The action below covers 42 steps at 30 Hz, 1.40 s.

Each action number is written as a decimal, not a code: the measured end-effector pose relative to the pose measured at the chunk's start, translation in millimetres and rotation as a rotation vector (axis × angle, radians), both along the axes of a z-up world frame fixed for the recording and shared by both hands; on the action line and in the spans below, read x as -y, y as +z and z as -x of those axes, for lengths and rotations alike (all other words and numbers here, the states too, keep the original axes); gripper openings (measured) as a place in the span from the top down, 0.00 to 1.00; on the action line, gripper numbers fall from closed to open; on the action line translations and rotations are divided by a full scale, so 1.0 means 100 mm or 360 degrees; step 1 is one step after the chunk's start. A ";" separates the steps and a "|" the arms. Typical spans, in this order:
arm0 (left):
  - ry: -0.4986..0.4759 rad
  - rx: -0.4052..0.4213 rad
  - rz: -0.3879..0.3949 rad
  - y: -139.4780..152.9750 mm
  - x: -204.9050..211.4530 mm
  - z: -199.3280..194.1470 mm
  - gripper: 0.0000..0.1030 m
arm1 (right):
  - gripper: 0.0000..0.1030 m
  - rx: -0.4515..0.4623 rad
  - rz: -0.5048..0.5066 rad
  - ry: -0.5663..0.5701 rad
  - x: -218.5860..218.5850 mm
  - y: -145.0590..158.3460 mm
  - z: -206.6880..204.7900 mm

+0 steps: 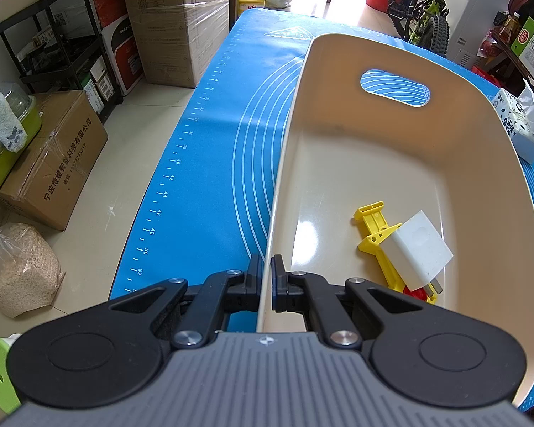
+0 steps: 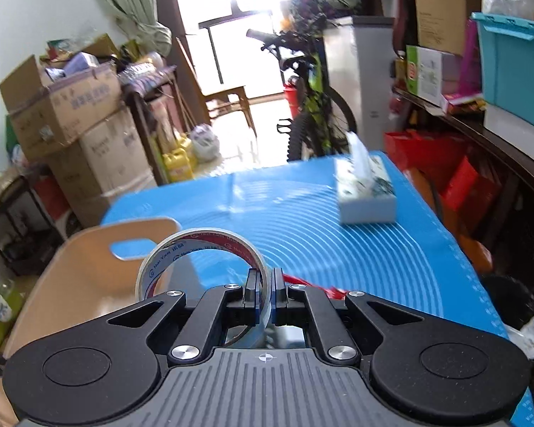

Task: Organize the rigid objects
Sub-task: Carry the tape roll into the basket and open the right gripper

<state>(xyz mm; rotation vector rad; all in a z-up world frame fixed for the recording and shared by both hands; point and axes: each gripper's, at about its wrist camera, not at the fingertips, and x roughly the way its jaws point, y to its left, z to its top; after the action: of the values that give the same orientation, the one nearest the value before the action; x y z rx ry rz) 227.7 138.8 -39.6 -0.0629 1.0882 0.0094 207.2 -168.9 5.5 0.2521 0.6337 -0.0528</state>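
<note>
Two grippers share the work, and doing this step well depends on how they cooperate over the mat (image 1: pixel 213 114). On that blue mat sits the bin (image 1: pixel 402 163), a cream tub with a handle slot in its far wall; a tissue box (image 2: pixel 366 192) stands well apart toward the far right corner.

Left gripper (image 1: pixel 267 277) is pinched narrow on the bin's near-left rim, one finger outside the wall and one inside. It should hold firm so the tub neither slides nor tips when something lands in it.

Right gripper (image 2: pixel 266 290) is clamped on the wall of a tape roll (image 2: pixel 201 263), which stands upright on edge in the jaws, raised above the mat with the bin down to its left. The view is blurred, so the arm is probably moving.

Best to carry the roll leftward until it is fully over the bin's open floor, lower it near the bottom, then release, since a ring dropped from height may bounce or roll out.

Inside the bin, near its right wall, lie a yellow toy (image 1: pixel 373 235) and a white charger (image 1: pixel 420 252) resting on it; the bare floor to their left looks like the safer landing spot.
</note>
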 end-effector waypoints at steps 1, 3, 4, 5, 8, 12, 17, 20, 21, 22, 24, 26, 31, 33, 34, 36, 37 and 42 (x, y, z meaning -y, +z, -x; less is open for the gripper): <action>0.0000 0.0000 0.0000 0.00 0.00 0.00 0.94 | 0.84 0.0013 -0.0003 0.0016 -0.05 0.03 -0.03; 0.0001 -0.0001 0.0001 0.00 0.00 0.00 0.94 | 0.84 0.0031 0.0001 0.0062 -0.16 0.09 -0.11; 0.0001 -0.0001 0.0001 0.00 0.00 0.00 0.94 | 0.84 0.0038 0.0004 0.0085 -0.22 0.11 -0.15; 0.0000 0.0000 0.0001 0.00 0.00 0.00 0.94 | 0.84 0.0045 0.0009 0.0106 -0.28 0.13 -0.19; 0.0001 0.0000 0.0002 0.00 0.00 0.00 0.94 | 0.84 0.0055 0.0028 0.0176 -0.48 0.17 -0.29; 0.0000 0.0000 0.0001 0.00 0.00 0.00 0.94 | 0.84 0.0036 0.0084 0.0272 -0.77 0.16 -0.39; 0.0001 0.0000 -0.0001 0.00 0.00 0.00 0.94 | 0.84 -0.0025 0.0165 0.0392 -1.09 0.04 -0.44; 0.0001 0.0000 0.0000 0.00 0.00 0.00 0.94 | 0.84 -0.0064 0.0222 0.0459 -1.27 -0.05 -0.46; 0.0000 0.0000 -0.0001 0.00 0.00 0.00 0.94 | 0.84 -0.0077 0.0232 0.0475 -1.32 -0.08 -0.47; 0.0000 0.0000 -0.0002 0.00 0.00 0.00 0.94 | 0.84 -0.0091 0.0229 0.0487 -1.36 -0.10 -0.47; -0.0001 0.0000 -0.0004 0.00 0.00 0.00 0.94 | 0.84 -0.0130 0.0221 0.0503 -1.43 -0.15 -0.50; -0.0002 0.0000 -0.0005 0.00 0.00 0.00 0.94 | 0.84 -0.0169 0.0239 0.0530 -1.49 -0.19 -0.53; -0.0001 0.0000 -0.0005 0.00 0.00 0.00 0.94 | 0.84 -0.0275 0.0295 0.0623 -1.67 -0.33 -0.55; -0.0001 0.0000 -0.0004 0.00 0.00 0.00 0.94 | 0.84 -0.0309 0.0294 0.0638 -1.71 -0.37 -0.56; -0.0001 0.0000 -0.0004 0.00 0.00 0.00 0.94 | 0.84 -0.0326 0.0282 0.0641 -1.72 -0.38 -0.57; -0.0002 0.0000 -0.0006 0.00 0.00 0.00 0.94 | 0.83 -0.0360 0.0270 0.0642 -1.71 -0.42 -0.58; -0.0002 0.0000 -0.0007 0.00 0.00 0.00 0.94 | 0.81 -0.0375 0.0268 0.0641 -1.71 -0.43 -0.59; -0.0002 0.0000 -0.0007 0.00 0.01 -0.01 0.94 | 0.59 -0.0385 0.0247 0.0660 -1.67 -0.42 -0.57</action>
<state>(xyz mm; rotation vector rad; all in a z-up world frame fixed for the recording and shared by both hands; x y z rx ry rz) 228.4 138.2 -39.9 -0.0586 1.0885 0.0108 264.3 -2.3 -36.4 -0.0405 0.9077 0.2691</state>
